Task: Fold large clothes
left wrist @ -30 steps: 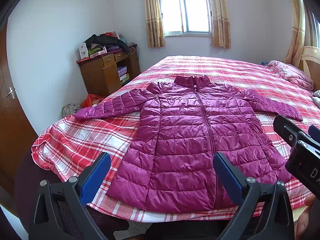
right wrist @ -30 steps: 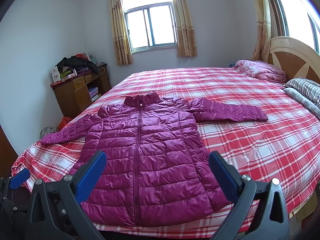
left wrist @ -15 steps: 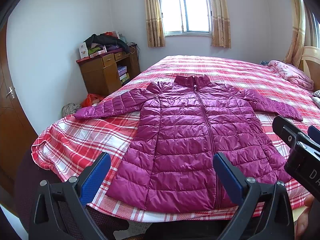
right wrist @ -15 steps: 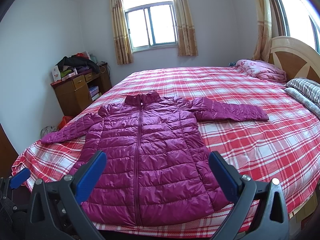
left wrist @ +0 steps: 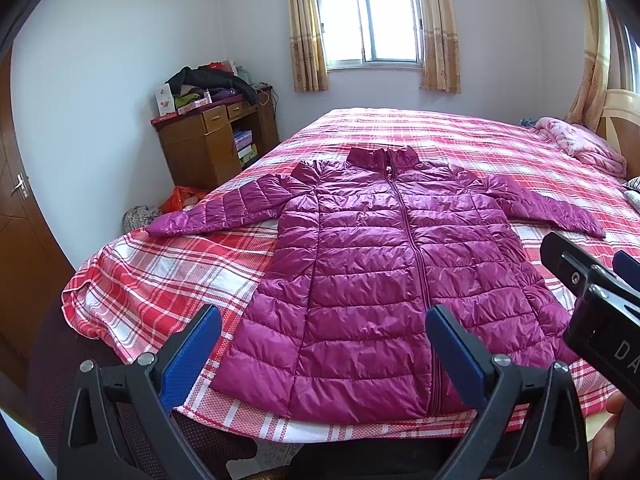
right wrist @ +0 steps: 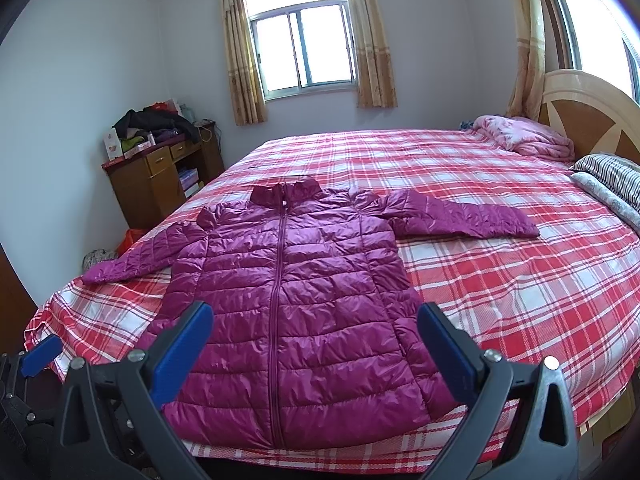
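A magenta quilted puffer jacket (left wrist: 384, 264) (right wrist: 288, 300) lies flat and zipped on the red plaid bed (left wrist: 168, 264) (right wrist: 520, 288), collar toward the window, both sleeves spread sideways. My left gripper (left wrist: 322, 336) hovers open in front of the hem, above the bed's near edge, holding nothing. My right gripper (right wrist: 316, 332) is likewise open and empty before the hem. The right gripper's black body also shows at the right edge of the left wrist view. One blue pad of the left gripper shows at the lower left of the right wrist view.
A wooden cabinet (left wrist: 212, 144) piled with clothes and boxes stands left of the bed under the window. A pink blanket (right wrist: 524, 136) and striped pillows (right wrist: 612, 176) lie by the headboard (right wrist: 592, 112). A brown door (left wrist: 20, 216) is at far left. Bags sit on the floor beside the cabinet.
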Action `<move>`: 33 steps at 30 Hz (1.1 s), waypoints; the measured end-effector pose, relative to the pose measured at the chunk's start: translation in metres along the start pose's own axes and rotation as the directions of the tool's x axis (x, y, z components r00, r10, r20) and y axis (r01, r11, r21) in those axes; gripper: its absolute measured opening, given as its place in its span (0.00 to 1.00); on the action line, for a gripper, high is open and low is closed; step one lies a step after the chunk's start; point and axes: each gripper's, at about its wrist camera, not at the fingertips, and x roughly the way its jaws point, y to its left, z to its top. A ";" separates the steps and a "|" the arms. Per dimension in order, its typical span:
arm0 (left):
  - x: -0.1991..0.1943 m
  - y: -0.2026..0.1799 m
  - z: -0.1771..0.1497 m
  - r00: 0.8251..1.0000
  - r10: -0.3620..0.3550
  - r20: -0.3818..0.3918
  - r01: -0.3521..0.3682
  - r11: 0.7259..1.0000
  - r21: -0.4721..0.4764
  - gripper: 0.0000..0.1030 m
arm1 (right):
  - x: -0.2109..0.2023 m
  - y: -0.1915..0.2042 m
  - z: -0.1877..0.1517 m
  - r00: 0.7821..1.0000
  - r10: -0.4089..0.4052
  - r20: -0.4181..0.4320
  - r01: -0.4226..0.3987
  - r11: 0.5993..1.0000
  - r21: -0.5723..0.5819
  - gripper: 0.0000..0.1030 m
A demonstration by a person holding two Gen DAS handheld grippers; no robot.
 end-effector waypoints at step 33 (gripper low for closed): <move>0.109 0.004 0.053 0.996 -0.064 -0.061 0.059 0.995 -0.084 0.99 | 0.106 -0.084 0.046 0.956 -0.284 -0.072 0.287 0.957 0.032 1.00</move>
